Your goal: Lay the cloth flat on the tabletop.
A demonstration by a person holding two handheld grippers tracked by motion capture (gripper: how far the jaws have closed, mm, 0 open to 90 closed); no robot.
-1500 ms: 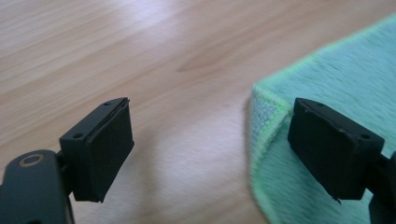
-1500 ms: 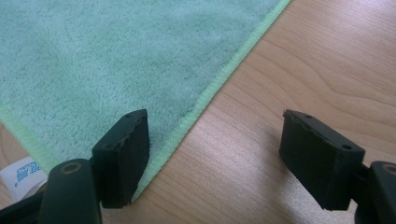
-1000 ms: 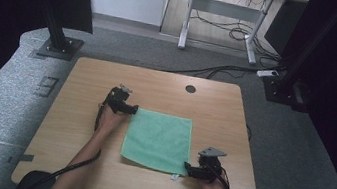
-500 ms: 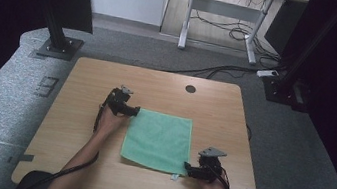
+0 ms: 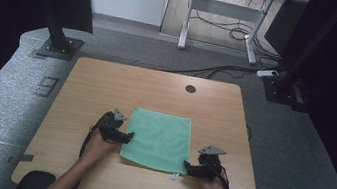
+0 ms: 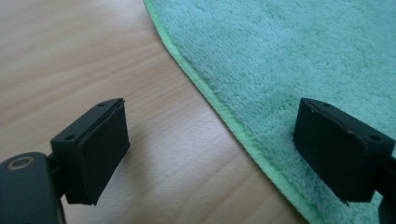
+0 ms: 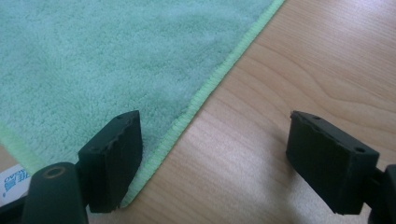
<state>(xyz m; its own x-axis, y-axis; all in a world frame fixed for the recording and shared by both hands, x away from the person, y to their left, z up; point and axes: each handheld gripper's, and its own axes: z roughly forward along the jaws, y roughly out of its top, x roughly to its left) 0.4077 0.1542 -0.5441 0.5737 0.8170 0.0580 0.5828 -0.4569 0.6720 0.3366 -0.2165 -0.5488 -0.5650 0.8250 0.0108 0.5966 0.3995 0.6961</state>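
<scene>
— Where's the cloth?

— The green cloth (image 5: 158, 139) lies flat on the wooden table (image 5: 107, 85), a little toward my side of its middle, with a small white tag at its near right corner.

— And your left gripper?

— My left gripper (image 5: 125, 137) sits at the cloth's 9 o'clock edge. Its jaws stand wide apart and straddle the hem: one pad (image 6: 343, 147) over the pile, the other (image 6: 95, 149) over bare wood. Nothing is pinched.

— The right one?

— My right gripper (image 5: 187, 167) is at about 5 o'clock, by the near right corner. Its jaws have just been opening and stand wide; the cloth's edge runs between them, gripped by neither pad.

— Beyond that?

— A round cable hole (image 5: 190, 88) at 12 o'clock, past the cloth's far edge.
</scene>
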